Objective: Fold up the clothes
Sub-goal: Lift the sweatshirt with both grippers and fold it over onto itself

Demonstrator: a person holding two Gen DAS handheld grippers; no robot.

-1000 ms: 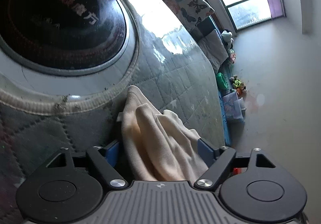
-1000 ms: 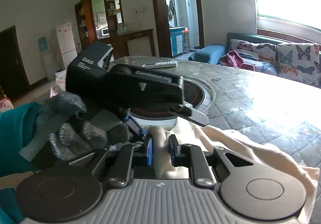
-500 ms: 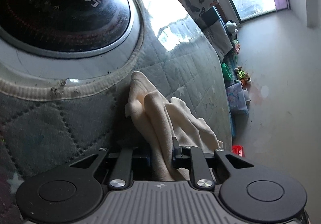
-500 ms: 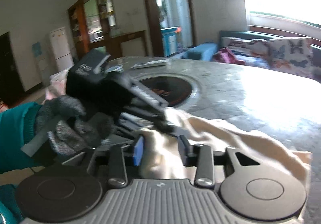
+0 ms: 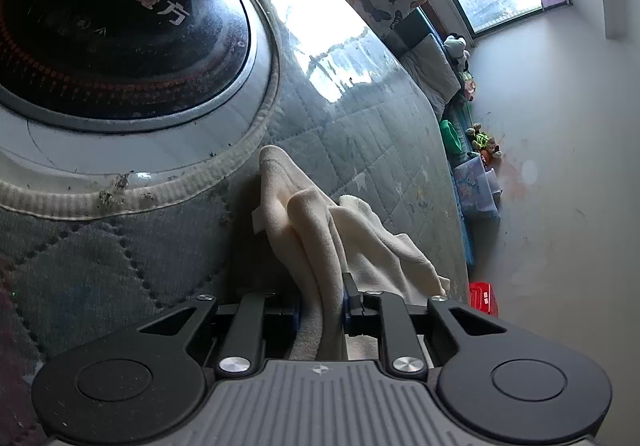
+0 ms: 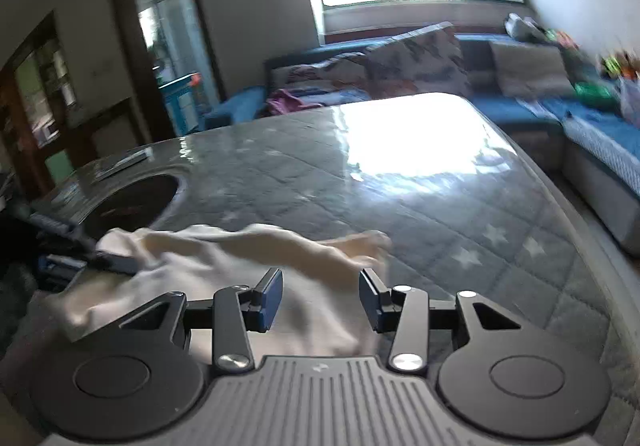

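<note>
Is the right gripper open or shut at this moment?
Open. The right gripper has its blue-padded fingers spread wide apart above the cream cloth, gripping nothing.

I'm looking at a cream cloth (image 5: 320, 230), soft and fleecy, lying bunched up in loose folds on the quilted grey table cover (image 5: 360, 134). It's sitting just beside the round dark cooktop (image 5: 108, 34), with one bundled ridge lifting off the surface.
</note>
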